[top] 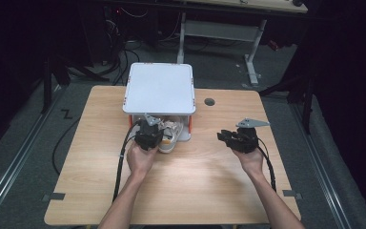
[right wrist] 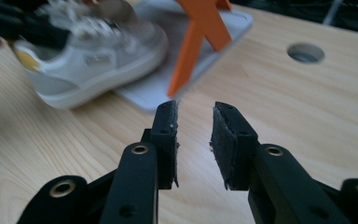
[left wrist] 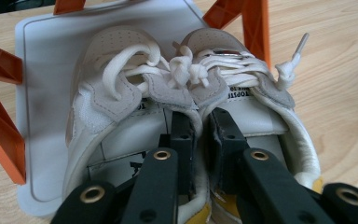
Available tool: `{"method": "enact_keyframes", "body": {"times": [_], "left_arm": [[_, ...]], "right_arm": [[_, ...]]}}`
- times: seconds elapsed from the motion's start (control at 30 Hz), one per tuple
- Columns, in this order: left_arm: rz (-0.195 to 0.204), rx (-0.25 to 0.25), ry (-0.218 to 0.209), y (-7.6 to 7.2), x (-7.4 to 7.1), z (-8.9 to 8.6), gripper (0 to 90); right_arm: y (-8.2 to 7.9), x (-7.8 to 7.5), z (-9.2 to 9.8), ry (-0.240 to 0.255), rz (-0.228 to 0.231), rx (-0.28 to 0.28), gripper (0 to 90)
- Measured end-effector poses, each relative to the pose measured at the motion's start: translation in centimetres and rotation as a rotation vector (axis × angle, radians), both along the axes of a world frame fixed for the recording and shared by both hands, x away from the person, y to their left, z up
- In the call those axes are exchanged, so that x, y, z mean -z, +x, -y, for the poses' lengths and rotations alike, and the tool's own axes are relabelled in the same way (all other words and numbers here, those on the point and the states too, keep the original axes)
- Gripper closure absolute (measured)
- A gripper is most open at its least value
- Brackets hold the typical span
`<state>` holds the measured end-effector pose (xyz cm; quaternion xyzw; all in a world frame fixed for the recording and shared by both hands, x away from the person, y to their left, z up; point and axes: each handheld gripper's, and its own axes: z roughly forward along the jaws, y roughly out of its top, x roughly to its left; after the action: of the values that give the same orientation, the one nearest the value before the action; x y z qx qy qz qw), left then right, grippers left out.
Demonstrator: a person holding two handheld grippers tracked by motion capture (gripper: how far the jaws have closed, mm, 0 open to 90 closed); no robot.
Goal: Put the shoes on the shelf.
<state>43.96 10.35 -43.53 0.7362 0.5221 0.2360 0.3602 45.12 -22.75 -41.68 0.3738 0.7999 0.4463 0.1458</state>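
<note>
A pair of white sneakers (top: 170, 137) with laces knotted together sits on the low grey base plate (left wrist: 42, 51) of a white-topped stand (top: 158, 87). In the left gripper view the left shoe (left wrist: 105, 93) and the right shoe (left wrist: 256, 107) lie side by side. My left gripper (left wrist: 200, 123) has one jaw inside each shoe and is shut on their two touching inner walls. In the high view it shows as the left gripper (top: 148, 134) at the stand's front. My right gripper (right wrist: 195, 116) hovers over bare wood, open, nothing between its pads. It also appears as the right gripper (top: 228, 137) to the right of the stand.
Orange legs (left wrist: 0, 130) hold up the stand's top, one orange leg (right wrist: 196, 42) close to the shoes. A round hole (top: 209, 101) is in the wooden table (top: 186, 191) behind the right gripper. Cables trail back from both grippers.
</note>
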Motion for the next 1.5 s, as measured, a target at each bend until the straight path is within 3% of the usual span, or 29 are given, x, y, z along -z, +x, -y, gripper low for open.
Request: {"method": "enact_keyframes", "body": {"times": [0.2,0.33,0.43,0.63,0.73,0.8,0.97,1.1,1.3,1.5], "left_arm": [[-0.014,-0.036,-0.005,0.7,0.5,-0.2,80.7],[-0.039,-0.064,0.010,1.2,1.4,-0.2,80.5],[-0.028,-0.066,0.008,1.3,1.6,-0.2,79.8],[-0.048,-0.071,-0.032,1.6,1.7,-0.7,75.1],[-0.049,-0.055,-0.017,1.5,1.7,-0.6,70.6],[-0.053,-0.056,-0.031,1.5,1.7,-0.7,67.2],[-0.058,-0.049,-0.079,1.3,1.1,-0.7,46.7],[-0.062,-0.054,-0.080,1.1,0.8,-0.7,42.9],[0.043,-0.039,-0.101,-1.0,-1.7,-0.9,37.1],[0.007,-0.035,-0.067,-3.3,-2.0,-1.3,22.5]], "right_arm": [[1.3,-2.4,-2.5,0.043,0.059,-0.031,75.9],[2.3,-4.3,-4.9,0.033,0.108,-0.067,78.1],[3.1,-5.9,-6.9,0.025,0.127,-0.092,78.8],[4.9,-7.0,-10.2,-0.020,0.129,-0.113,79.2],[5.9,-6.7,-11.5,-0.047,0.098,-0.115,79.2],[6.2,-6.8,-11.7,-0.045,0.081,-0.111,79.2],[6.2,-6.9,-11.9,-0.072,0.087,-0.117,79.2],[6.2,-6.9,-11.8,-0.071,0.087,-0.118,79.3],[6.2,-6.9,-11.8,-0.074,0.090,-0.118,79.2],[6.2,-6.9,-11.8,-0.073,0.090,-0.120,78.9]]}}
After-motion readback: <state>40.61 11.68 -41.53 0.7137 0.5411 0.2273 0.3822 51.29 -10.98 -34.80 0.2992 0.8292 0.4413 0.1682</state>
